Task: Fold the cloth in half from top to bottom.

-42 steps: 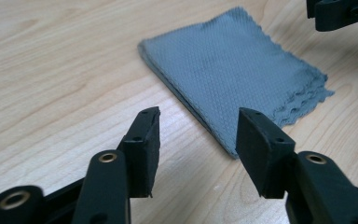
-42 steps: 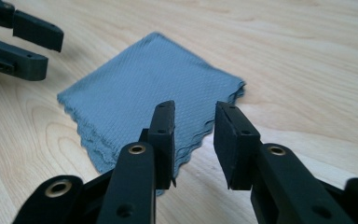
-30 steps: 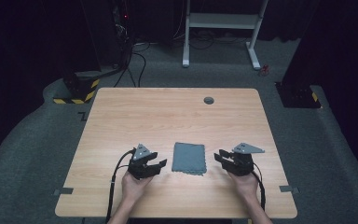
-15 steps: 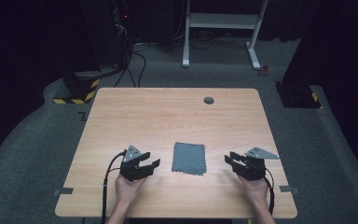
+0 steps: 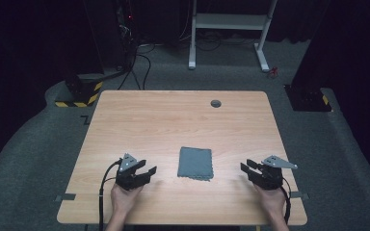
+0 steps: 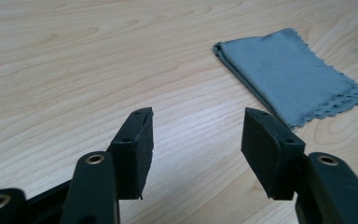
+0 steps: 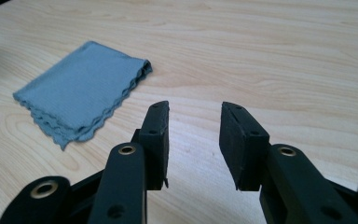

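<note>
Wooden table [image 5: 173, 120]: folded grey cloth [image 5: 195, 163] between left gripper [image 5: 144, 172], right gripper [image 5: 247, 169].

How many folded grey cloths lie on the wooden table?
1. The folded grey cloth lies flat on the near half of the wooden table, between the two grippers, touching neither.

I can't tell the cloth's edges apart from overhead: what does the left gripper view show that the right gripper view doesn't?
The left gripper view shows the cloth's neat folded edge facing the left gripper, scalloped edges at the far side. The right gripper view shows the stacked scalloped edges turned toward the right gripper. Both share the folded grey cloth lying flat on the wooden table, apart from open jaws with nothing between them.
</note>
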